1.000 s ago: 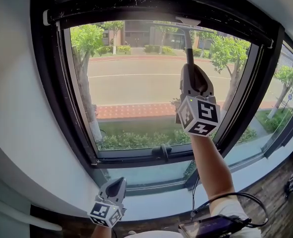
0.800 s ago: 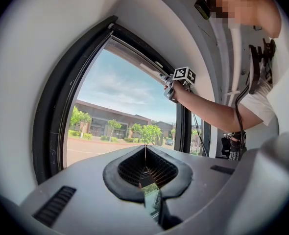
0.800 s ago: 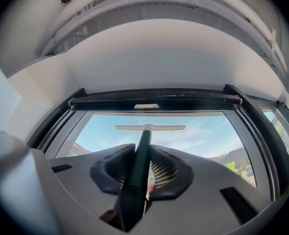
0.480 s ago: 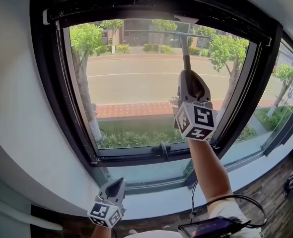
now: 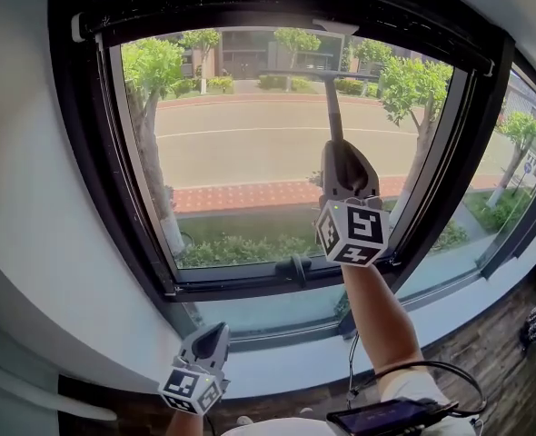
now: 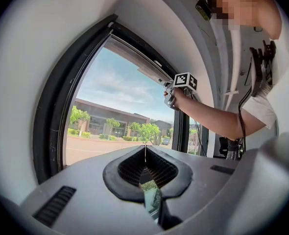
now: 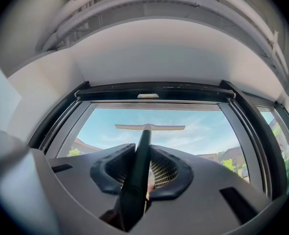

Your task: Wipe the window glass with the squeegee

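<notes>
The squeegee point(image 5: 332, 107) stands upright against the window glass point(image 5: 236, 162), its dark blade point(image 5: 315, 74) lying level across the upper right of the pane. My right gripper point(image 5: 339, 149) is shut on its black handle. In the right gripper view the handle point(image 7: 139, 163) runs up between the jaws to the pale blade point(image 7: 150, 127) on the glass point(image 7: 198, 131). My left gripper point(image 5: 211, 340) hangs low by the sill, shut with nothing in it; its jaws point(image 6: 145, 153) meet. The right gripper's marker cube point(image 6: 185, 81) shows in the left gripper view.
A thick black frame point(image 5: 91, 153) surrounds the pane, with a window handle point(image 5: 297, 269) on its lower rail. A white sill point(image 5: 286, 366) runs below, and a white wall point(image 5: 23, 198) stands at the left. A narrower side pane point(image 5: 513, 162) is at the right.
My right gripper and the squeegee have slid a little way down the glass. The left gripper has stayed in place.
</notes>
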{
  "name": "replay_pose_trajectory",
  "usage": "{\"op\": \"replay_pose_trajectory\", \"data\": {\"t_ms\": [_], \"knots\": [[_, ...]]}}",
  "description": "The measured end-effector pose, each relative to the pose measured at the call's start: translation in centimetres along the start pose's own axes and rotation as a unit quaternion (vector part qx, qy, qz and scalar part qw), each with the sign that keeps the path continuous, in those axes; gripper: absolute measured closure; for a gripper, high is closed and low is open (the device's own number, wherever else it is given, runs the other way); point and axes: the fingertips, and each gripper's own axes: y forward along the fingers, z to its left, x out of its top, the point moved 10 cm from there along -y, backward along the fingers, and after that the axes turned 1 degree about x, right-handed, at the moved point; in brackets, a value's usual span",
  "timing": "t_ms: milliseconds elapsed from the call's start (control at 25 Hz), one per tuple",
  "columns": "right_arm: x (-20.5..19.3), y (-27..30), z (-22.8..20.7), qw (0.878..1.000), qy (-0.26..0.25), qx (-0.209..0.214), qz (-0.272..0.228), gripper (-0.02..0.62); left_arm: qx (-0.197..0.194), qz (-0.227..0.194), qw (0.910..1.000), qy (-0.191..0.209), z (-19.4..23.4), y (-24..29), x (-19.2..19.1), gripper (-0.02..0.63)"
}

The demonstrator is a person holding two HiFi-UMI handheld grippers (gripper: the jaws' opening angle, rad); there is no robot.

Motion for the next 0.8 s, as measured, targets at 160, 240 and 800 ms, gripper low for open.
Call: {"op": "replay_pose_trajectory", "data": {"t_ms": [160,240,800], "knots": [[-0.8,-0.9,0.1,1.0,0.001,0.002,0.008,0.495,-0.002,0.003,1.0,-0.001,-0.1,0.0,-0.2,0.587],[-1.2,-1.3,0.1,1.0,0.002,0.003,0.013,0.495,-0.003,0.004,1.0,-0.001,-0.1,0.0,-0.3,0.588],[-4.2,-4.3,0.6,0.999,0.011,0.004,0.044,0.495,-0.01,0.011,0.9999,0.001,-0.3,0.2,-0.4,0.588]]}}
